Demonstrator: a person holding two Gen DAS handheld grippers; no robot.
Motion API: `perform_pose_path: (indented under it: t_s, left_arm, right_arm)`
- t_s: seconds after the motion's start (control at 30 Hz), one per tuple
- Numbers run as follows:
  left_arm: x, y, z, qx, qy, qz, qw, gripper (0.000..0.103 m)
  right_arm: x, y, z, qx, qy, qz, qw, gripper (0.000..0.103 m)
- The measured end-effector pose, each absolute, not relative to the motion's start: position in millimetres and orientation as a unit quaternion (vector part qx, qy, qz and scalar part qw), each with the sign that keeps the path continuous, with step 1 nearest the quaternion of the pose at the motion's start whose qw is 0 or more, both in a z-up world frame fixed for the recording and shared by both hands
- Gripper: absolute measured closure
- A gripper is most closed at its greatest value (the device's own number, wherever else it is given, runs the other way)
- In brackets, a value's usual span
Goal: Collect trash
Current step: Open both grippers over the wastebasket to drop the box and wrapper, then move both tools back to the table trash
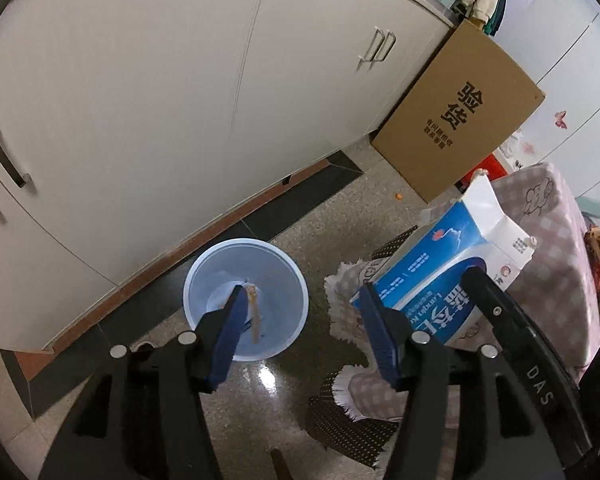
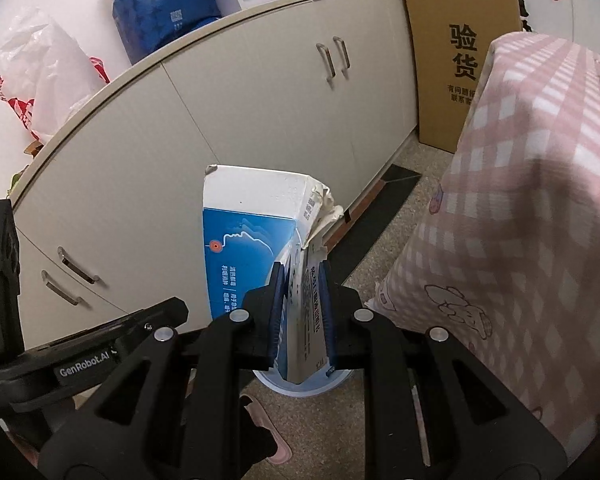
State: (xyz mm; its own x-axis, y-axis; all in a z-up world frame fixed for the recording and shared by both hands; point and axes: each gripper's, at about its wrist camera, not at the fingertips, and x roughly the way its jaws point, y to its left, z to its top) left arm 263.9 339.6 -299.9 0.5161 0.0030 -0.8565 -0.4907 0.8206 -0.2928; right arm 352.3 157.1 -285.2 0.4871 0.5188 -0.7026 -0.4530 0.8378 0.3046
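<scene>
Black right tongs (image 2: 300,312) pinch the blue box (image 2: 252,248) just above the blue bin (image 1: 246,300). Left tongs (image 1: 304,336) are wide, holding nothing. Center the box over the bin, then let go.

Left gripper (image 1: 300,312) angled steeply downward, its blue-padded fingers (image 1: 232,332) spread apart with nothing between them. Right gripper (image 2: 300,280) tilted downward, fingers (image 2: 276,308) drawn close, pads pressing a carton (image 2: 252,240).

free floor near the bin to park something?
Bare floor runs between the blue bin and the cabinet, on toward the cardboard box. Crowded on the bin's other side: fringed mat, pink checked cover.
</scene>
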Motion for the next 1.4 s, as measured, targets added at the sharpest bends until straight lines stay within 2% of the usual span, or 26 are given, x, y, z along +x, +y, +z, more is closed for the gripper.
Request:
perform_pose_path:
  t_s: [0.6, 0.7, 0.77, 1.07, 1.4]
  left_arm:
    - [246, 358, -289, -0.252, 0.444, 0.227, 0.829, 0.046]
    - [243, 363, -284, -0.251, 0.432, 0.245, 0.831, 0.044]
    - [243, 364, -283, -0.248, 0.430, 0.253, 0.830, 0.042]
    - [244, 358, -277, -0.246, 0.431, 0.246, 0.832, 0.042]
    - [237, 312, -225, -0.223, 0.397, 0.219, 0.863, 0.041]
  right_arm:
    - [349, 186, -293, 0.038, 0.414, 0.300, 0.859, 0.085]
    - [353, 195, -292, 0.053, 0.399, 0.313, 0.860, 0.080]
    - [357, 201, -295, 0.048, 0.398, 0.313, 0.861, 0.054]
    - [346, 190, -285, 0.053, 0.397, 0.312, 0.861, 0.053]
    - [319, 143, -230, 0.063, 0.354, 0.309, 0.881, 0.053]
